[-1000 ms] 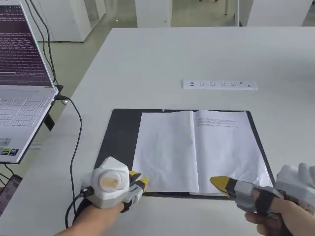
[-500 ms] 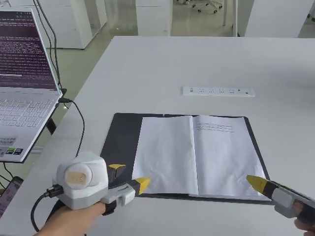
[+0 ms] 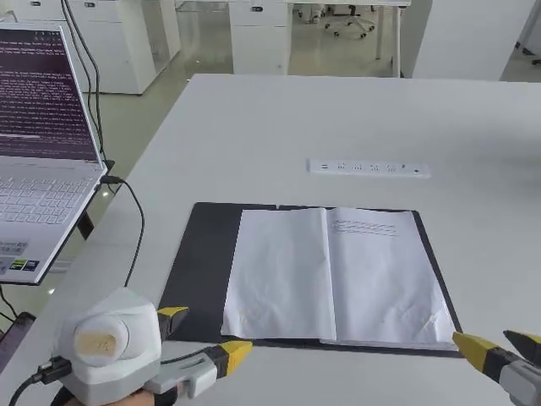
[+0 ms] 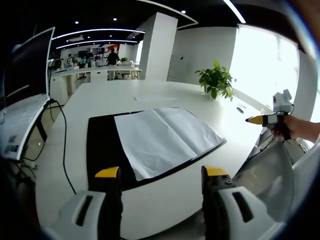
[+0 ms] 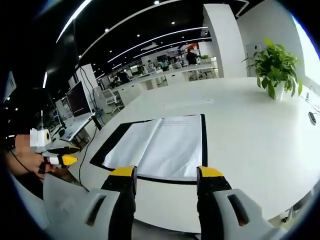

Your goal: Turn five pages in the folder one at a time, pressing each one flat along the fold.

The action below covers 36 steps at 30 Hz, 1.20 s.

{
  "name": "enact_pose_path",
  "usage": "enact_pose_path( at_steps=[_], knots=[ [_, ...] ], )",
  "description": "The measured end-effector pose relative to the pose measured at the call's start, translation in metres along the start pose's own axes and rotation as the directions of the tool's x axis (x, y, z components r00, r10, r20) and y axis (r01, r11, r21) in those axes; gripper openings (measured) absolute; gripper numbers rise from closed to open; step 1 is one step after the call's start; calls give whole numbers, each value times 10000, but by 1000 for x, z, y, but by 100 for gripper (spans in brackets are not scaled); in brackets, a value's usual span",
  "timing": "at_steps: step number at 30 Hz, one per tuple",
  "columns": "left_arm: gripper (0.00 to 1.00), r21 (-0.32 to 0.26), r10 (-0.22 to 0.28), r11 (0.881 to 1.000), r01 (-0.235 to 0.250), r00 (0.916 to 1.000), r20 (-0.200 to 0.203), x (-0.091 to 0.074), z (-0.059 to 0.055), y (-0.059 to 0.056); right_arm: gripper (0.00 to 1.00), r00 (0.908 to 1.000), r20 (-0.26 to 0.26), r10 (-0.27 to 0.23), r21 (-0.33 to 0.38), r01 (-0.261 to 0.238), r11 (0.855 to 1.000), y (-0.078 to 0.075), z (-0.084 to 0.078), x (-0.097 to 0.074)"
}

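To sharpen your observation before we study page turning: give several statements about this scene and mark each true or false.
The folder lies open on the table. True.
The left gripper grips a page. False: its jaws are open and empty.
A power strip lies beyond the folder. True.
The right gripper presses on the fold. False: it is by the folder's near right corner.
The laptop stands right of the folder. False: it stands on the left.
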<state>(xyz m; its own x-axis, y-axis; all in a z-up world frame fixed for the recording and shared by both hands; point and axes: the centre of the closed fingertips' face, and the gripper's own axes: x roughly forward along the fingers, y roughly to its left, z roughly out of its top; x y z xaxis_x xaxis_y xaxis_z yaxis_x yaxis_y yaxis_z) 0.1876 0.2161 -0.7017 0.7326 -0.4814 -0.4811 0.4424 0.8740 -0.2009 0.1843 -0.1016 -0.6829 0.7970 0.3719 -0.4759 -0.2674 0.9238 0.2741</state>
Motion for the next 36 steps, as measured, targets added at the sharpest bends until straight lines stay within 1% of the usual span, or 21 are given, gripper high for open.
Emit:
enact_pose_path(
  at_steps=[2, 5, 7, 11, 13, 16, 20, 22, 24, 27, 28, 30, 32, 33, 34, 36],
  knots=[
    [65, -76, 53, 10000, -52, 9998, 182, -5, 6, -1, 45, 9998, 194, 12, 113, -14, 9999, -1, 2, -6],
    [65, -109, 71, 9999, -67, 9993, 354, -10, 13, -1, 43, 9988, 458, -155, 27, 154, 9999, -5, 5, -11],
    [66, -42, 99, 9999, -97, 9987, 496, -13, 17, -1, 44, 9982, 567, -179, 112, 173, 9998, -6, 7, -13],
    [67, 169, 91, 9998, -99, 9987, 510, -15, 19, -1, 45, 9977, 644, -193, 205, 180, 9996, -4, 8, -12],
    [67, 220, 85, 9997, -94, 9992, 387, -15, 17, 0, 45, 9983, 556, -177, 238, 164, 9996, -5, 6, -11],
    [67, 244, 115, 9996, -124, 9992, 380, -14, 17, 2, 45, 9983, 559, -146, 264, 131, 9996, -6, 4, -10],
    [66, 304, 180, 9994, -189, 9994, 301, -11, 16, 3, 45, 9992, 387, -106, 327, 94, 9994, -9, -3, -8],
    [67, 272, 185, 9994, -193, 9994, 282, -8, 14, 3, 45, 9994, 326, -105, 344, 94, 9994, -10, -5, -7],
    [66, 291, 150, 9995, -156, 9997, 206, -6, 14, -1, 45, 9995, 311, -96, 378, 84, 9992, -11, -6, -6],
    [66, 319, 98, 9994, -104, 9998, 186, 0, 13, -2, 45, 9995, 321, -57, 580, 38, 9983, -14, -7, -3],
    [65, 379, 81, 9992, -84, 9999, 79, 4, 11, -3, 45, 9995, 319, -47, 585, 28, 9983, -14, -7, -2],
    [65, 464, 35, 9989, -35, 10000, 8, 12, 10, -5, 44, 9998, 211, -68, 560, 56, 9984, -15, -9, 2],
    [64, 480, -71, 9988, 75, 9999, -86, 22, 11, -9, 44, 9998, 217, 15, 671, -30, 9977, -15, -9, 4],
    [64, 496, -99, 9987, 105, 9999, -107, 24, 11, -10, 44, 9998, 183, 59, 650, -71, 9979, -14, -9, 6],
    [64, 548, -151, 9984, 158, 9998, -129, 28, 11, -12, 44, 9998, 165, 86, 615, -96, 9981, -14, -10, 8],
    [63, 668, -358, 9971, 368, 9992, -162, 41, 14, -20, 44, 9998, 130, 120, 585, -127, 9982, -15, -11, 11]
  ],
)
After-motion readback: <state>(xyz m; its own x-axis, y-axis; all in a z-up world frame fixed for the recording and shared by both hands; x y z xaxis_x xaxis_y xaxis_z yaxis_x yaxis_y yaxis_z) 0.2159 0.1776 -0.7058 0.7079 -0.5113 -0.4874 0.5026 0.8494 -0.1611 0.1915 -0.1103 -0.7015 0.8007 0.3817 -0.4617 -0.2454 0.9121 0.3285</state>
